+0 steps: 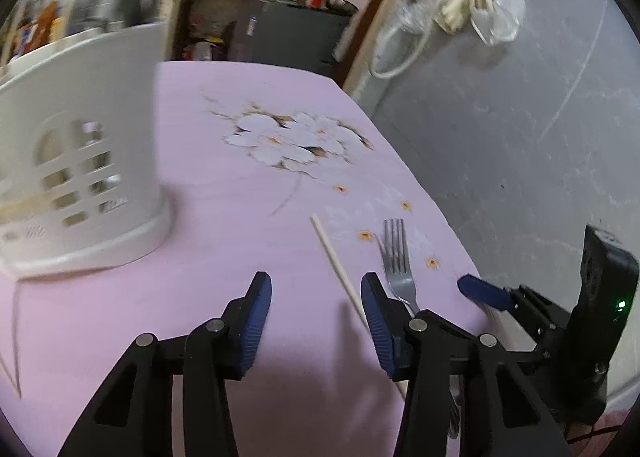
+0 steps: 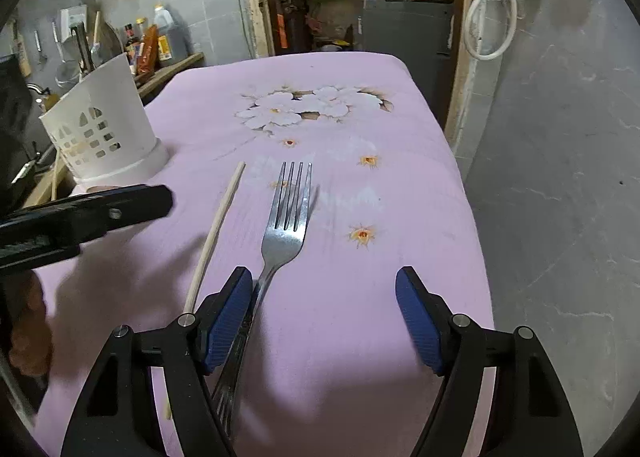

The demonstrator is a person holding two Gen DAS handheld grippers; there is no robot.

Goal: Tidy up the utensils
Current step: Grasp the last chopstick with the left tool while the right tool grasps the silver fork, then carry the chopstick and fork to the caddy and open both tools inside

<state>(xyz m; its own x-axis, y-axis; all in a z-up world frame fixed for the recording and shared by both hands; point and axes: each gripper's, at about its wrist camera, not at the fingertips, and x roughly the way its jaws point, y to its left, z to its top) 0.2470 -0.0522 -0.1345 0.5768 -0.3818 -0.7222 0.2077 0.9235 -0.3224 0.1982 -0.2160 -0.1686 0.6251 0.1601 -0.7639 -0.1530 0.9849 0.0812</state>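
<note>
The left gripper (image 1: 316, 297) was spread wide and held nothing. The right gripper (image 2: 324, 293) also gaped empty, its left pad beside the fork (image 2: 286, 217) handle. The fork lay mid-frame on the pink cloth (image 2: 360, 317), its handle end hidden under the fingers. A chopstick (image 2: 216, 233) lay just left, partly covered. The white utensil holder (image 1: 76, 161) was blurred and cut off at left.

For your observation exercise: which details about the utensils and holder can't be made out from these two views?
- Fork handle end: both views, hidden under the tool fingers.
- Chopstick near end: right wrist view, behind the right tool.
- White holder contents: left wrist view, motion-blurred; right wrist view, too small.
</note>
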